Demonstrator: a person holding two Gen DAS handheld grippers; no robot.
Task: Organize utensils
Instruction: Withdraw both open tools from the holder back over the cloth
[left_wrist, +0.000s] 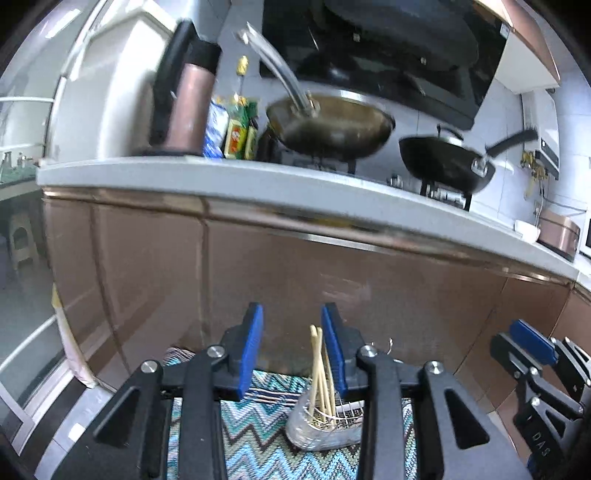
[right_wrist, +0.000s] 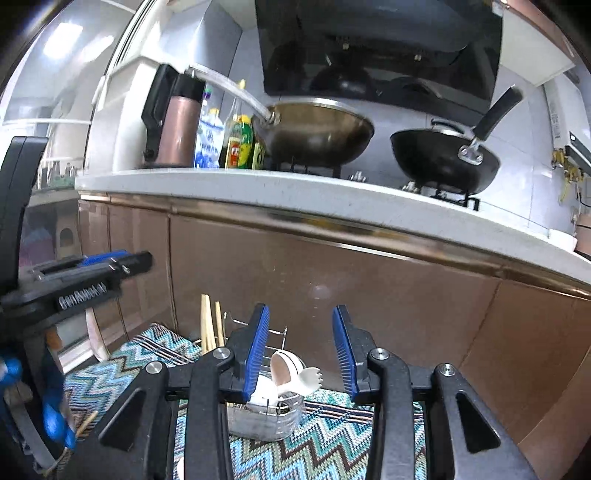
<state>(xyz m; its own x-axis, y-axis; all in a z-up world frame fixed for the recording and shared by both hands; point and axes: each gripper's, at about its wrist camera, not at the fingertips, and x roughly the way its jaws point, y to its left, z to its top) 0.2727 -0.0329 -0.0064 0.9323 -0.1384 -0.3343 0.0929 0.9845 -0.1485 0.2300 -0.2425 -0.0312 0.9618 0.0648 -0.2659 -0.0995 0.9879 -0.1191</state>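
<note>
A metal utensil holder (left_wrist: 321, 428) stands on a zigzag-patterned mat (left_wrist: 258, 424) on the floor, with wooden chopsticks (left_wrist: 317, 365) upright in it. My left gripper (left_wrist: 291, 347) hovers above and short of it, open, with nothing between its blue pads. In the right wrist view the same holder (right_wrist: 266, 417) holds the chopsticks (right_wrist: 208, 325) at its left, white spoons (right_wrist: 284, 369) and a white spork (right_wrist: 310, 378). My right gripper (right_wrist: 301, 350) is open over it and holds nothing. A loose chopstick (right_wrist: 86, 421) lies on the mat (right_wrist: 325, 443) at the left.
Brown cabinet doors (left_wrist: 295, 266) rise right behind the holder, under a white countertop (left_wrist: 221, 173). On the counter are two woks (left_wrist: 332, 122) (left_wrist: 443, 162), a copper flask (left_wrist: 184, 110) and bottles (left_wrist: 236, 129). The other gripper shows at each view's edge (left_wrist: 532, 347) (right_wrist: 92, 273).
</note>
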